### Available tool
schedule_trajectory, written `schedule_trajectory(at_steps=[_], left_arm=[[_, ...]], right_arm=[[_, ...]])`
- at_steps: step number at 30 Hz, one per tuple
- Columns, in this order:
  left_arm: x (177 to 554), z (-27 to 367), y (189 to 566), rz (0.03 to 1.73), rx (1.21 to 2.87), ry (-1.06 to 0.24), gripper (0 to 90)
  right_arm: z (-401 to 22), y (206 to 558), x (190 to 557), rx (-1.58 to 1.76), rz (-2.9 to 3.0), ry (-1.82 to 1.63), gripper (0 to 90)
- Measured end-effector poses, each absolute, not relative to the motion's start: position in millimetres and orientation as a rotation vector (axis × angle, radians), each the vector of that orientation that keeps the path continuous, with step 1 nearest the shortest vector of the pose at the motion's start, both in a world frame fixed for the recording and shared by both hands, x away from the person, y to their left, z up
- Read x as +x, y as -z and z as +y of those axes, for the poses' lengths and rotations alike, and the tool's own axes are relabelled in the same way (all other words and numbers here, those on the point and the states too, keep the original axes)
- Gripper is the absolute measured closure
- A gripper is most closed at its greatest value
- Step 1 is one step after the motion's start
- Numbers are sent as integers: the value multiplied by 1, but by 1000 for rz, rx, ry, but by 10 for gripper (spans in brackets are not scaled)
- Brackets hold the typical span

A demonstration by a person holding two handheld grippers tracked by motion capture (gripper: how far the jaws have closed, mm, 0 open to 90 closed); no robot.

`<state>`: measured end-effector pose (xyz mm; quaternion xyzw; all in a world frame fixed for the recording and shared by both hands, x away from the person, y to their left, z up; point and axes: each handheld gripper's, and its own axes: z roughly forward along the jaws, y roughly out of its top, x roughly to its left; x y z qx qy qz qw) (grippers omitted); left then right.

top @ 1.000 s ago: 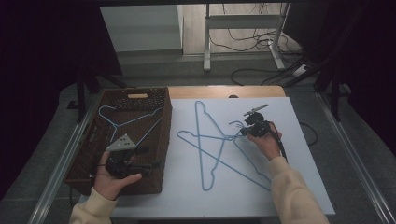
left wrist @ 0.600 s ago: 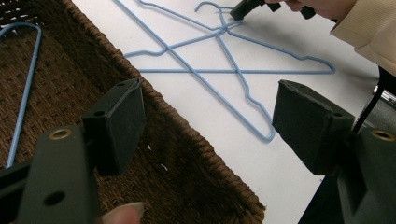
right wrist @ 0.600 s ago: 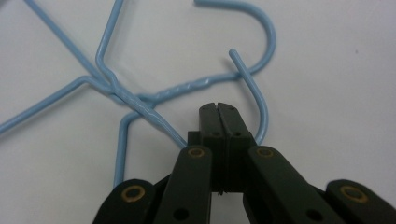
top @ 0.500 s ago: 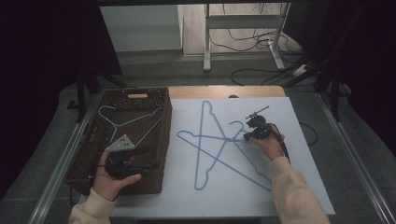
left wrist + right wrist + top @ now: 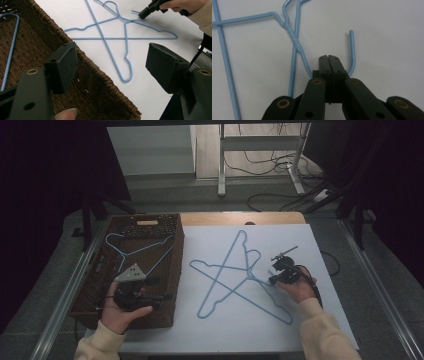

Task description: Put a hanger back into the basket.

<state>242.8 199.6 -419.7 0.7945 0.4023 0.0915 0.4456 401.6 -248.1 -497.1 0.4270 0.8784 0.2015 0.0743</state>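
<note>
Two light-blue wire hangers lie crossed on the white tabletop [image 5: 320, 315]. My right gripper [image 5: 272, 278] [image 5: 328, 58] is shut on the hook [image 5: 352, 45] of one hanger [image 5: 125, 38]; the wire bends under its closed tips. That gripper [image 5: 143, 15] also appears far off in the left gripper view. The other hanger [image 5: 108, 47] lies loose across the held one. A third blue hanger [image 5: 122, 255] [image 5: 11, 47] rests in the brown wicker basket [image 5: 177, 265] at the left. My left gripper [image 5: 160, 288] [image 5: 110, 62] hovers open over the basket's near right rim, nothing between its pads.
The basket's woven rim [image 5: 100, 75] runs diagonally below my left jaws. Beyond the table's far edge are a metal stand [image 5: 222, 165] and floor cables [image 5: 280, 195]. Metal rails [image 5: 380, 295] flank the table.
My right gripper has moved right and toward the person, dragging the held hanger by its hook, so the crossed pair now forms a wider star. The left gripper has stayed put.
</note>
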Motion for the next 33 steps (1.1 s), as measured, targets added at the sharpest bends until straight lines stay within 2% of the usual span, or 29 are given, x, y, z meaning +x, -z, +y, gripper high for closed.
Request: schedule_trajectory(at_steps=[10,17,21,22,33], left_arm=[[242,198,420,997,1970,-227,256],[242,197,421,998,1973,-225,256],[242,197,421,1000,1973,-226,256],[242,197,421,1000,1973,-227,256],[241,197,421,998,1975,-230,256]], right_arm=[[-254,494,381,1263,2669,-584,897],[-253,493,381,1233,2669,-611,881],[-245,490,380,1150,2676,-690,830],[-237,488,380,1062,2690,-732,791],[-207,492,395,930,2750,-685,764]])
